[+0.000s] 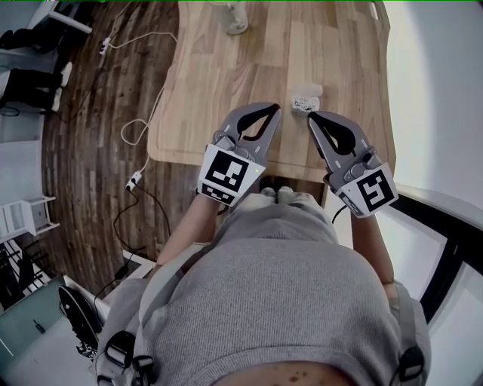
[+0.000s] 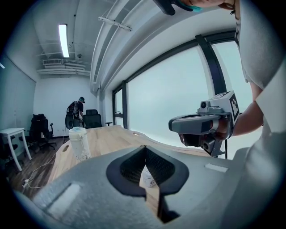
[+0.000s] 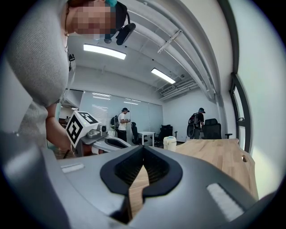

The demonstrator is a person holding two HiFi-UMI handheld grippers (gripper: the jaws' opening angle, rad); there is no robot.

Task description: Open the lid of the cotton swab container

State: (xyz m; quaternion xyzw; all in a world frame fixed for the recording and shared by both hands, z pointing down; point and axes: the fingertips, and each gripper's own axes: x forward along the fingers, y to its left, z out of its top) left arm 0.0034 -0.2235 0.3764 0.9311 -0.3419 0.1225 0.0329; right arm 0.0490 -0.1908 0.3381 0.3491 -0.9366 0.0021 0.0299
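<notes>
Dark wood floor [image 1: 83,158] with a loose white cable [image 1: 139,132] lies at the far left, and a pale wooden table [image 1: 226,83] fills the middle of the head view. A tall jar [image 1: 236,21] stands at the table's far end, well apart from the work. Nearer the person, the left gripper [image 1: 276,109] hovers over the table's near edge. Its own view shows its jaws clenched tip to tip with nothing caught between them. Just beyond and slightly right of its tips sits a small white thing on the bare wood, which I take to be the cotton swab container [image 1: 306,102]. It touches neither gripper, and its lid is too small to make out. To its right the right gripper [image 1: 311,115] is likewise clamped on nothing, its tips just beside the container. The task looks barely begun, and the risk lies in how small and light the container seems. A closed gripper pushed forward could only knock it, sliding it away or tipping it toward the table's right edge, which is not far off. Unless one gripper pins the body while the other works the lid, the whole container may lift or roll. A hard pinch could crush it or spill the swabs.
</notes>
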